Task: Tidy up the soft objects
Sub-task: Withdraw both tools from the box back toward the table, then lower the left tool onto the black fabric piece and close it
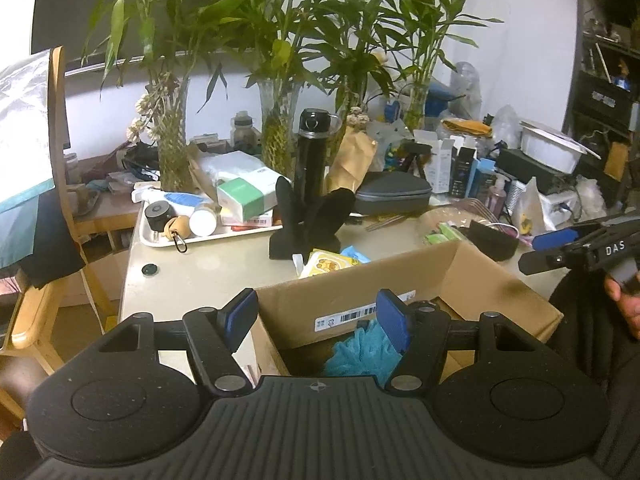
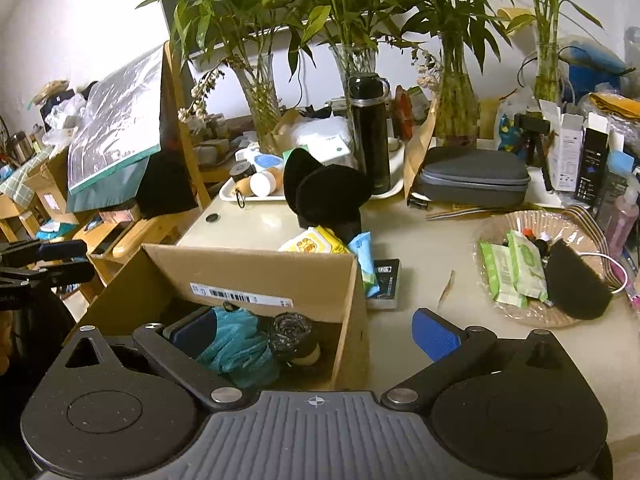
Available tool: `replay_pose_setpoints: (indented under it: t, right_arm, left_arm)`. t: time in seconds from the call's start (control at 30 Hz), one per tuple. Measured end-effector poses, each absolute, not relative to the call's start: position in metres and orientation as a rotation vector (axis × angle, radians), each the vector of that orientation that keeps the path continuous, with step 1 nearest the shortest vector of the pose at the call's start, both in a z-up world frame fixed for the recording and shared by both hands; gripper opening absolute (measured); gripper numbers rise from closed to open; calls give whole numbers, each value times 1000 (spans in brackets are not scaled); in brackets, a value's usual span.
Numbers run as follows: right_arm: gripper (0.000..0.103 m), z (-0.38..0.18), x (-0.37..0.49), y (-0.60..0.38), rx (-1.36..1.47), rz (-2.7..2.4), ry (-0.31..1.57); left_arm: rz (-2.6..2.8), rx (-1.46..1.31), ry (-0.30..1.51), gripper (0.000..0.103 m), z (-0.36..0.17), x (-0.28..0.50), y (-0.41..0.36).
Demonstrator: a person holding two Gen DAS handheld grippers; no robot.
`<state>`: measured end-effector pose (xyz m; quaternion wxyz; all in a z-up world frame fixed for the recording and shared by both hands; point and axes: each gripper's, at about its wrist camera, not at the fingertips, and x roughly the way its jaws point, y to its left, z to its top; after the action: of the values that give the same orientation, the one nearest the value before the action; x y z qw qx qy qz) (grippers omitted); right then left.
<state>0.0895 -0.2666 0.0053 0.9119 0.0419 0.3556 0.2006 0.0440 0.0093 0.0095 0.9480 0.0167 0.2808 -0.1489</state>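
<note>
Teal mesh sponge [image 2: 236, 344] lies inside cardboard box [image 2: 256, 270], beside dark roll [image 2: 292, 338]. We note box stands on table [image 2: 404, 240]. Left tongs [image 1: 318, 316] open, empty, hovering over box's near-left corner; right pad over sponge. Right tongs [image 2: 316, 334] open, empty, straddling box's right wall: left pad inside box against sponge, right pad outside above table. We see black plush [image 2: 326, 196] upright behind box, near black flask [image 2: 370, 132]. Second black soft piece [image 2: 576, 284] rests on basket tray [image 2: 516, 312] with green wipe packs [image 2: 514, 268].

Teal mesh sponge [image 1: 360, 350] half hidden behind cardboard box [image 1: 472, 276] wall
</note>
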Motion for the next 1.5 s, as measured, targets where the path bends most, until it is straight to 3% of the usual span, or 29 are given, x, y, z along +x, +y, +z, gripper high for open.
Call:
replay_pose_setpoints:
  t: [0.93,1.5]
  right_arm:
    - [103,21,141,-262,83,397,703]
    - [103,-1,215,-270,129,373,665]
  left_arm:
    - [-309,23,529,65,20,109,14]
    - [-321,65,529,65,1,165,16]
